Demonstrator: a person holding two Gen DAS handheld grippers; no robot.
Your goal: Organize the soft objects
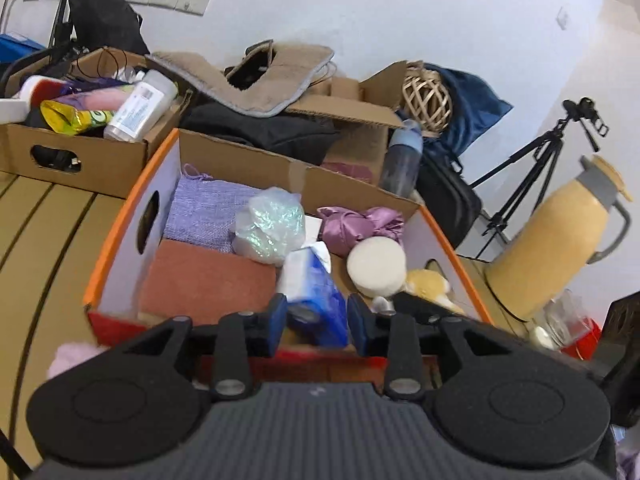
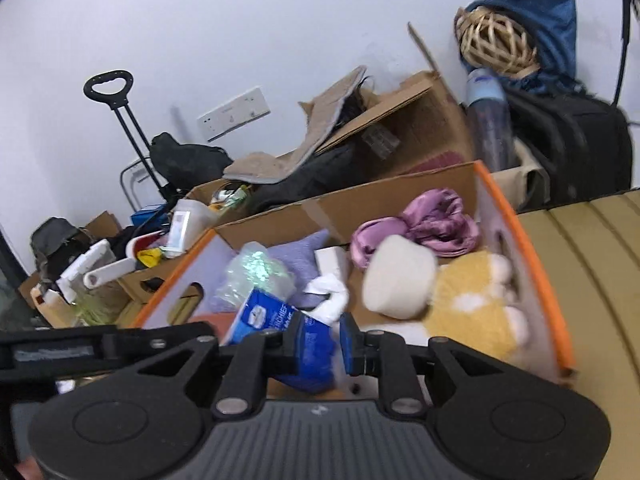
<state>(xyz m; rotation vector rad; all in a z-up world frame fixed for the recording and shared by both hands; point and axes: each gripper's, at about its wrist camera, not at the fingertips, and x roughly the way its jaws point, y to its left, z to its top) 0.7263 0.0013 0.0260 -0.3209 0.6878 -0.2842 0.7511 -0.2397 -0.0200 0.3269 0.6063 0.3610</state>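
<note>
I am looking down into the orange-edged box [image 1: 120, 240], which is filling the middle of both views. The blue tissue pack [image 1: 316, 300] is lying crumpled near the box's front wall, with white tissue poking out of its top. Behind it a clear plastic bag [image 1: 270, 222] is sitting on a lilac knitted cloth [image 1: 208, 210], and a rust-coloured cloth [image 1: 208, 280] is lying flat at lower left. A purple satin bundle [image 1: 360, 222] is resting against the back wall, with a cream round cushion [image 1: 376, 266] and a yellow plush toy [image 2: 472, 308] towards the right.

My left gripper [image 1: 317, 326] is hovering low at the front edge, jaws spread, the tissue pack showing between them; I cannot tell whether they are touching it. In the right wrist view my right gripper [image 2: 320, 346] is tilting in from the front, jaws also parted around the same pack.
</note>
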